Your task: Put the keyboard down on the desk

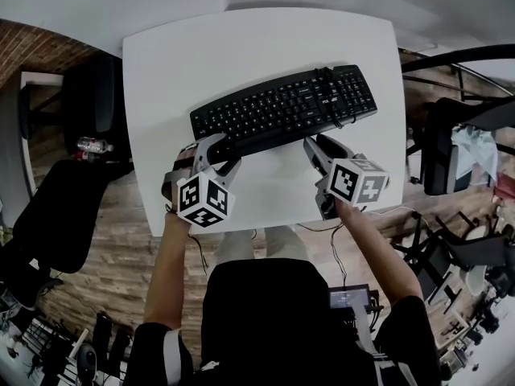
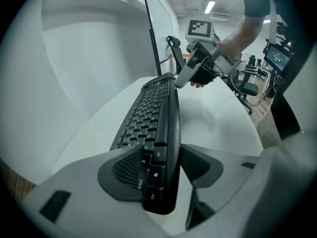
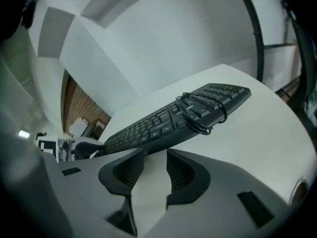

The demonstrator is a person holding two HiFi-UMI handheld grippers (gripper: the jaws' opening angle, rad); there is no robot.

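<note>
The black keyboard [image 1: 282, 107] lay slantwise across the white tabletop [image 1: 201, 63], its right end farther from the person than its left, with its own cable [image 1: 331, 95] coiled in a bundle around the right-hand part. Whether the near left end sat fully on the surface or was raised slightly could not be told.

The left gripper [image 1: 216, 153] had that left end clamped. In the left gripper view, one of its fingers [image 2: 126, 170] pressed on the bottom-corner keys and the other lay against the underside, so the board stood edge-on between them. The gripper pointed forward and steeply down, its marker cube [image 1: 205, 201] toward the person, and the left forearm [image 1: 165, 272] reached straight out from the body.

The right gripper [image 1: 318, 147] sat just beside the keyboard's front edge, near its right half, without touching it. Its fingers [image 3: 185, 175] were spread and held nothing — only bare tabletop showed in the gap, with the keyboard just beyond the tips. It too slanted downward, its cube [image 1: 358, 182] turned up toward the head camera, and the right forearm [image 1: 378, 248] angled in from the person's right side.

Around the tabletop lay a wooden floor [image 1: 121, 248] with dark office chairs [image 1: 48, 215] — and a water bottle [image 1: 92, 145] off to the left.
</note>
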